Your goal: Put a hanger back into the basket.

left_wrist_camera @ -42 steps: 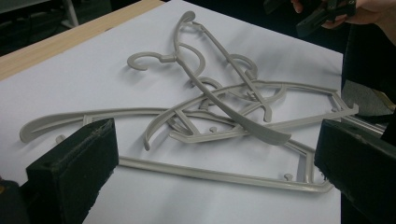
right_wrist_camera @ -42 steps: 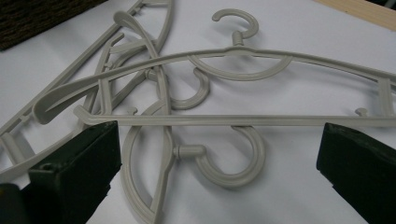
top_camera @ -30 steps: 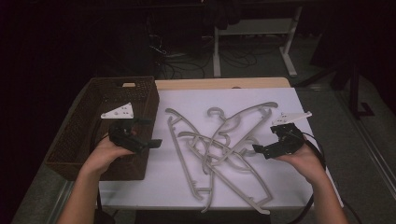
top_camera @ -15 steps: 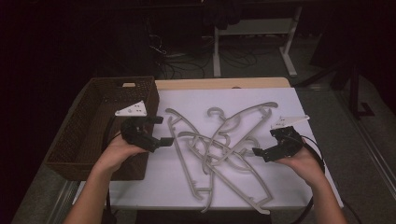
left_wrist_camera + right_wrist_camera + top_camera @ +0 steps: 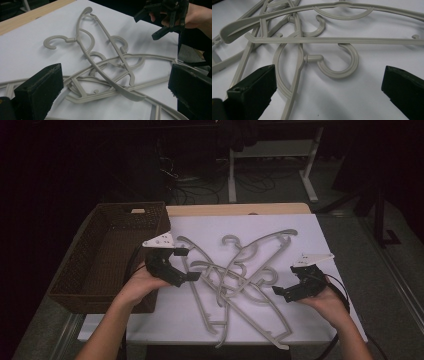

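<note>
Both tongs stand released. The left gripper (image 5: 186, 265) hovers at the left edge of the tangled hangers (image 5: 235, 280) beside the basket (image 5: 85, 265). The right gripper (image 5: 285, 292) hovers near the desk's right edge.

Both forearms reach in from the table's near edge, the left gripper (image 5: 187, 265) held near the left edge and the right gripper (image 5: 281, 292) near the right edge, each with jaws spread wide and empty.

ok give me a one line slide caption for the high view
Two open hand-held grippers, left gripper and right gripper, flank a tangled pile of grey plastic hangers on a white sheet, beside a brown wicker basket.
</note>
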{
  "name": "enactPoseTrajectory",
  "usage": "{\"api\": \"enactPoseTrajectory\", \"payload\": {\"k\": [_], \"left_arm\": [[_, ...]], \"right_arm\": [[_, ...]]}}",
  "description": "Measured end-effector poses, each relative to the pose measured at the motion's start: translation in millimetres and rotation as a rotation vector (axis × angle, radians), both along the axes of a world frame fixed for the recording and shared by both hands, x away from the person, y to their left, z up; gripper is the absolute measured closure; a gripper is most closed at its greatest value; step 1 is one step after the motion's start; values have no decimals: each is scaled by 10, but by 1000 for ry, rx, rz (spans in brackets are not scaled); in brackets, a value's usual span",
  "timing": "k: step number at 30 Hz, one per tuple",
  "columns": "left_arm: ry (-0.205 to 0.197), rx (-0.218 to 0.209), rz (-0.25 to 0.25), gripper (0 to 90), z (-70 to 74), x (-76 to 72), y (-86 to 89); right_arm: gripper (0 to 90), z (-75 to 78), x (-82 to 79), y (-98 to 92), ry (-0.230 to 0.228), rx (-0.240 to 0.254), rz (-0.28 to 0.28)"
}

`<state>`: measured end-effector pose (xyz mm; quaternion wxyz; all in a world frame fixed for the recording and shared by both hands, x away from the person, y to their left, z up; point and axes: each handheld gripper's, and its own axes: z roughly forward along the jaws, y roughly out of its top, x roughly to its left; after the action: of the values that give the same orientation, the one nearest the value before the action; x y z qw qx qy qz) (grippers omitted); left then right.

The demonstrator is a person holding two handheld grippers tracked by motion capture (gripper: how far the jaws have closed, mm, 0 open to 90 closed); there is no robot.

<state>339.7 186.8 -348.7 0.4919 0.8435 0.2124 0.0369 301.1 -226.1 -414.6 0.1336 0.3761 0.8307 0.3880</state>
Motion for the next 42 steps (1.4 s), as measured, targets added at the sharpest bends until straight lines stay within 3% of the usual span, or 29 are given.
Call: {"api": "enactPoseTrajectory", "payload": {"k": [9, 18, 32, 42], "left_arm": [[20, -4, 6, 0, -94, 106, -214], [21, 8, 20, 0, -165, 210, -428], [4, 75, 62, 17, -294, 531, -837], [32, 137, 65, 79, -556, 717, -1087]], "right_arm": [[0, -150, -22, -46, -3, 45, -2], [0, -169, -14, -48, -20, 41, -15], [0, -172, -16, -49, -17, 39, -15], [0, -181, -5, -36, -15, 34, -13]]}}
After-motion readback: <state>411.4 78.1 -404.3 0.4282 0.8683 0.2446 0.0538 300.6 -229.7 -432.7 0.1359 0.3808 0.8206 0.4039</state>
